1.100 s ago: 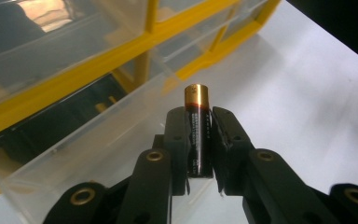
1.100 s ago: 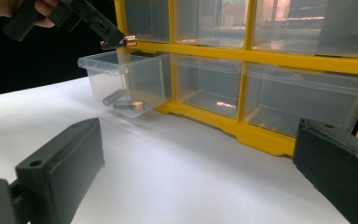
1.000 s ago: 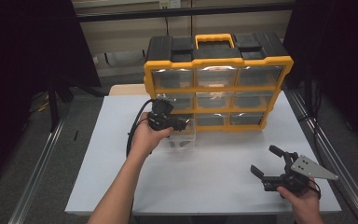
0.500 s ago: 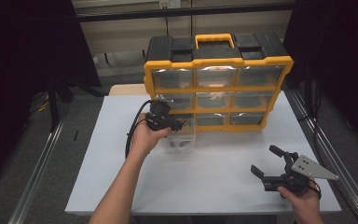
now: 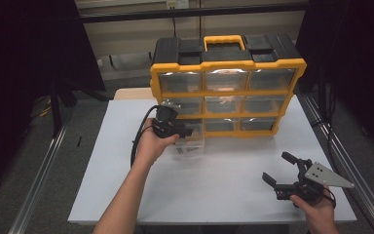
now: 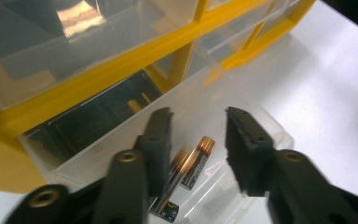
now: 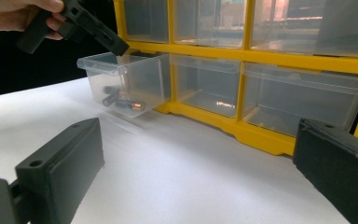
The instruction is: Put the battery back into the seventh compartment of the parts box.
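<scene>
Batteries [image 6: 193, 163]: two, lying in the pulled-out clear drawer [image 5: 191, 141], bottom-left slot.
Left gripper [image 6: 198, 140]: jaws just opened, empty, above them.
Right gripper [image 5: 286, 171]: jaws open, near-right tabletop [image 5: 224, 180].
Organizer [image 5: 226, 92]: nine drawers, far side.

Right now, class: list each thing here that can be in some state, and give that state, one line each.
Bottom-left drawer: pulled out, batteries lying inside.
Other drawers: pushed in.
Organizer: upright on table.
Left gripper: just opened, above the drawer, holding nothing.
Right gripper: open, empty.
</scene>
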`<state>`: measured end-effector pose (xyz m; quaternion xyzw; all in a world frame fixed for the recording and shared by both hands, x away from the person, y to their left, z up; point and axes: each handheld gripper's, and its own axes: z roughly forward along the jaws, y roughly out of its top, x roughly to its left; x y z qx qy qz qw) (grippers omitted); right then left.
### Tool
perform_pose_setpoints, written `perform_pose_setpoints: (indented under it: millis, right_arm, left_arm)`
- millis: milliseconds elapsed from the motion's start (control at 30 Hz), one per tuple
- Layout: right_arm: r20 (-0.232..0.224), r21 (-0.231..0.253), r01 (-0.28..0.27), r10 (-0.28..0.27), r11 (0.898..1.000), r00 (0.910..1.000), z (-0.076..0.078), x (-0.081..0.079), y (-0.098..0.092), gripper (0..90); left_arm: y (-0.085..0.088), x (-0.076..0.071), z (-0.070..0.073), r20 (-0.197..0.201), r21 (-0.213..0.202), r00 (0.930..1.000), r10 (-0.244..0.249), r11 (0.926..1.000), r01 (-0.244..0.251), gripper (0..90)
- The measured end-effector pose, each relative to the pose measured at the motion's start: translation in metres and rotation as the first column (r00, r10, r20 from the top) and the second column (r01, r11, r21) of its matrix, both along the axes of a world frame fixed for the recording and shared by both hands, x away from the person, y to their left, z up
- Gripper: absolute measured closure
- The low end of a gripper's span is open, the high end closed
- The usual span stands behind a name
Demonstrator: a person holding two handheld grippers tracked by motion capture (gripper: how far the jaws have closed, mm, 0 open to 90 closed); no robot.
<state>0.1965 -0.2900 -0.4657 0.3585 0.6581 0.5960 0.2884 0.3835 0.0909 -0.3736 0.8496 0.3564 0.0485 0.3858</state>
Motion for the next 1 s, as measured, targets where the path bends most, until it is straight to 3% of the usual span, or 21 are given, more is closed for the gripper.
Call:
perform_pose_setpoints:
  millis: [333,667,1000]
  right_arm:
    - [0.003,-0.004,-0.004,0.004,1.000,1.0000,0.000,0.000,0.000,1.5]
    - [0.003,0.000,-0.002,0.002,1.000,1.0000,0.000,0.000,0.001,1.5]
    - [0.001,-0.004,-0.003,0.003,1.000,1.0000,0.000,0.000,0.001,1.5]
  left_arm:
    - [0.012,-0.023,0.003,0.067,-0.071,0.9977,-0.008,0.9974,0.013,32.9]
    - [0.029,-0.044,0.003,0.121,-0.113,0.9926,-0.003,0.9934,0.017,23.0]
    - [0.053,-0.059,-0.016,0.146,-0.167,0.9890,0.020,0.9860,0.005,18.0]
